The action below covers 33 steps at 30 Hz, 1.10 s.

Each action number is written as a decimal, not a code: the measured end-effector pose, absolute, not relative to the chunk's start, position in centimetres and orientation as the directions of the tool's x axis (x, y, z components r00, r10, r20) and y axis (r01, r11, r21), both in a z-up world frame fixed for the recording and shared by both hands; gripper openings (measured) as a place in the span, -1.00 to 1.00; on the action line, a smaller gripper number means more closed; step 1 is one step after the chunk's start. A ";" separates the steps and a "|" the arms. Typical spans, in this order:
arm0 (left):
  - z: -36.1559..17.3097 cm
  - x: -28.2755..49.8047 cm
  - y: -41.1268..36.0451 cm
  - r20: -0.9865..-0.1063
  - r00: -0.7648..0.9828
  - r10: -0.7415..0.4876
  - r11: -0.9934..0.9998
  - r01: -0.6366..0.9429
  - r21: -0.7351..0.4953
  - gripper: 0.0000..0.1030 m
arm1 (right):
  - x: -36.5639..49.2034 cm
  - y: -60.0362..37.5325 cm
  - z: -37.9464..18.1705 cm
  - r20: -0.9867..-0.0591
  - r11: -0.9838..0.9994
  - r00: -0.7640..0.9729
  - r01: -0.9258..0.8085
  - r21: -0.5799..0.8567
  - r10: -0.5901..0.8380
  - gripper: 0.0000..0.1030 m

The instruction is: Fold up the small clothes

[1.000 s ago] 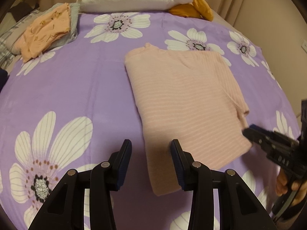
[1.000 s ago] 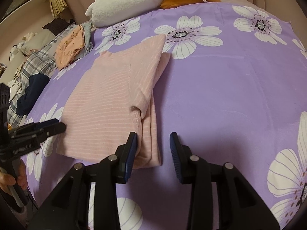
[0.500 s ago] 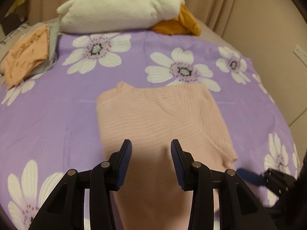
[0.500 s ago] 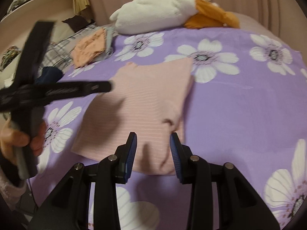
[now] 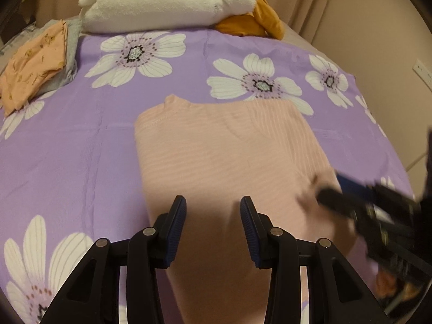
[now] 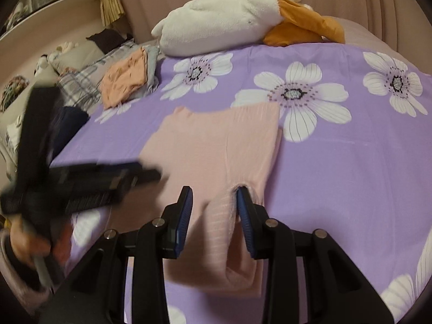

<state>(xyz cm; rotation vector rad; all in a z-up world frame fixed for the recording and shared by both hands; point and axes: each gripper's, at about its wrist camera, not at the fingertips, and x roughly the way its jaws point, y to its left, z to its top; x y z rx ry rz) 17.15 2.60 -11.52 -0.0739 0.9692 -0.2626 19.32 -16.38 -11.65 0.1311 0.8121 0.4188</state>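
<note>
A pink striped top lies folded on the purple flowered sheet. My left gripper hovers over its near left part, open, with nothing pinched between the pads. In the right wrist view the top has a raised fold of sleeve at its near right edge. That fold sits between the fingers of my right gripper; the right pad touches it and the jaws stand apart. Each gripper shows blurred in the other's view: the right gripper and the left gripper.
A white and orange plush toy lies at the bed's far end. Folded orange clothes sit on grey ones at the far left. Plaid fabric and a navy item lie beyond the left edge. A hand holds the left gripper.
Both grippers have come in over the pink top from its near corners. The sleeve fold now stands between the right gripper's fingers. Jaw widths look unchanged.
</note>
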 end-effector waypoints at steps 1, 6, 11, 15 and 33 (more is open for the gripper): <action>-11.7 17.0 2.6 -0.807 0.535 -0.250 0.966 0.192 -0.172 -0.22 | 19.8 -16.2 -11.7 -0.674 0.907 0.609 -0.315 0.279 0.419 -0.33; -12.0 17.2 2.5 -0.809 0.534 -0.246 0.966 0.200 -0.161 -0.22 | 20.9 -15.4 -12.8 -0.714 0.922 0.585 -0.280 0.267 0.384 -0.33; -12.0 17.2 2.6 -0.807 0.535 -0.251 0.966 0.197 -0.170 -0.22 | 19.6 -16.3 -13.0 -0.741 0.925 0.555 -0.265 0.273 0.378 -0.33; -12.0 16.7 2.7 -0.806 0.537 -0.250 0.966 0.195 -0.169 -0.22 | 17.7 -17.1 -13.1 -0.777 0.935 0.523 -0.255 0.248 0.349 -0.33; -12.6 12.4 1.5 -0.816 0.535 -0.217 0.967 0.235 -0.103 -0.22 | 17.3 -15.4 -14.6 -0.767 0.922 0.526 -0.311 0.228 0.368 -0.45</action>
